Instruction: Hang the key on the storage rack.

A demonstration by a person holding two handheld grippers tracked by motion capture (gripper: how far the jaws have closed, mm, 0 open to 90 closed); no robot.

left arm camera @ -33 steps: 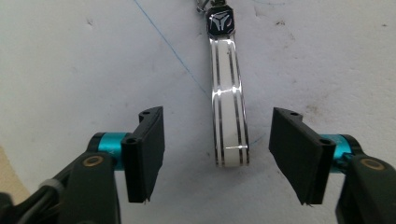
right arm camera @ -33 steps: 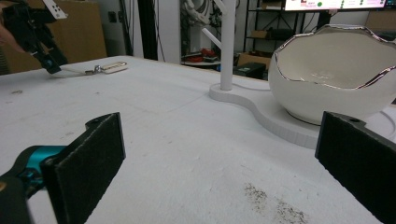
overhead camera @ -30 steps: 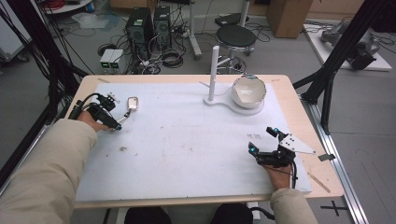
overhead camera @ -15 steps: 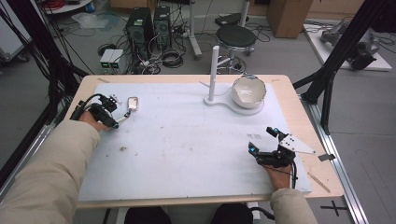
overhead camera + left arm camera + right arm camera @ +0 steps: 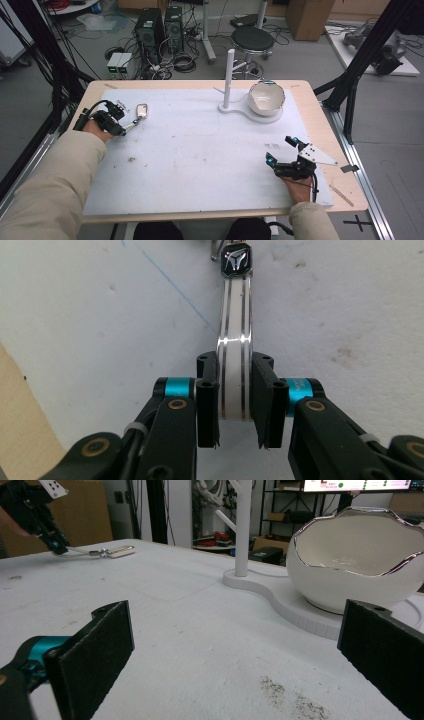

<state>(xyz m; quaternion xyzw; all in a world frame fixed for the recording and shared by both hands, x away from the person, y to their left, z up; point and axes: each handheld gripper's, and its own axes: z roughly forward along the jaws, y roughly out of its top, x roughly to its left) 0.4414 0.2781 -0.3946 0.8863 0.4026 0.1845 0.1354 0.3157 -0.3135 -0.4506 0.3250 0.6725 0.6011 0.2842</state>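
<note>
A white key fob [image 5: 142,110] lies at the table's far left, with a white, chrome-edged strap [image 5: 233,340] running back from its black emblem [image 5: 236,261]. My left gripper [image 5: 129,127] is shut on that strap; both pads [image 5: 207,395] press its edges in the left gripper view. Near the front right, my right gripper [image 5: 281,150] rests open, nothing between its jaws. In the right gripper view the right gripper [image 5: 240,655] faces the bowl, and the left gripper [image 5: 52,542] and key fob [image 5: 117,552] show far off.
A white bowl [image 5: 266,97] with a jagged silver rim sits on a flat white base [image 5: 235,108] with an upright post [image 5: 229,75] at the back right. A white mat [image 5: 200,150] covers the wooden table [image 5: 345,192]. Dark specks mark the mat.
My left gripper's jaws have drawn together on the key fob's strap. Both hands stay where they were.
</note>
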